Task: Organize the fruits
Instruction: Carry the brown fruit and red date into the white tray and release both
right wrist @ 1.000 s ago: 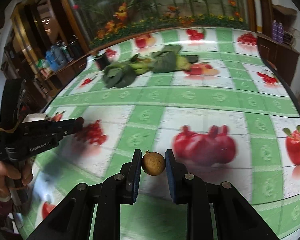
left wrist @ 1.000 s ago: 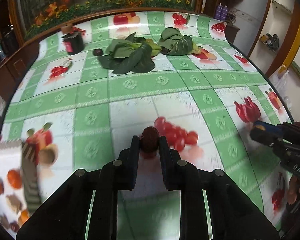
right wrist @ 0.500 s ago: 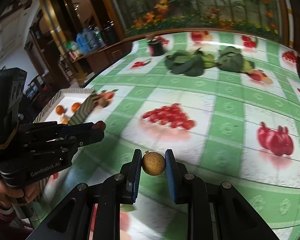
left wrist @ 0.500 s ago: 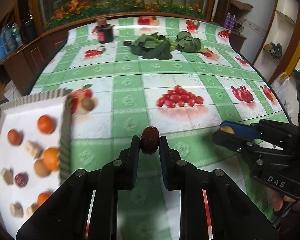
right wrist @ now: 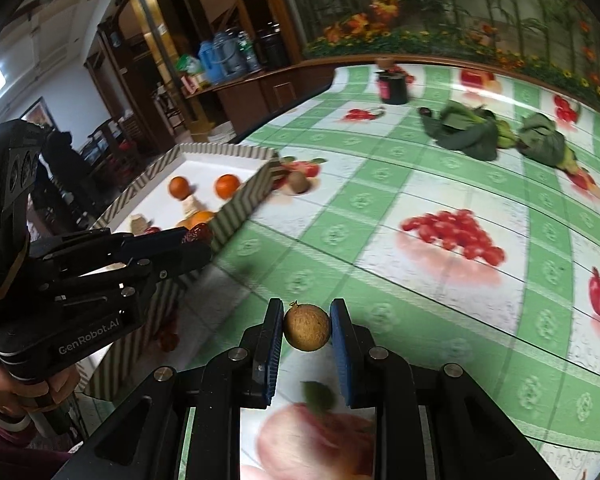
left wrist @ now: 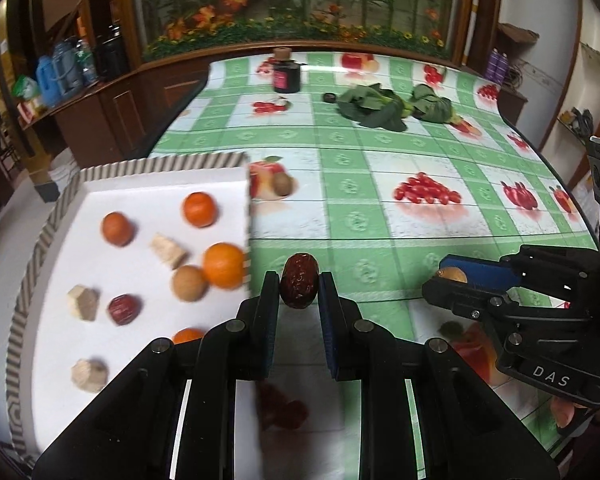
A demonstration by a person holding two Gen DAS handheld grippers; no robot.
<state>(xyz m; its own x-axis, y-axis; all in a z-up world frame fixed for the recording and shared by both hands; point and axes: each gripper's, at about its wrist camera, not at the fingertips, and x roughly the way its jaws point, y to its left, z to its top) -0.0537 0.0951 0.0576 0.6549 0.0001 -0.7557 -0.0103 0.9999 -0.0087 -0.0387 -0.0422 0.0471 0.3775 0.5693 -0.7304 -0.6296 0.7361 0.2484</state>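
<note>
Two grippers loaded: left gripper (left wrist: 299,289) jaws pinch red date (left wrist: 299,286) beside striped tray (left wrist: 32,240) w/ fruit; right gripper (right wrist: 306,326) jaws pinch brown longan (right wrist: 306,326) above table (right wrist: 440,300)

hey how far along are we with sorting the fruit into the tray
Mostly done, it seems: the tray already holds oranges, a red date, a brown fruit and pale chunks. In hand: the left tool grips another date beside the tray's edge, and the right tool grips a round brown fruit above the tablecloth. Left: set both in the tray. A small dark item lies by the greens, too small to identify.
</note>
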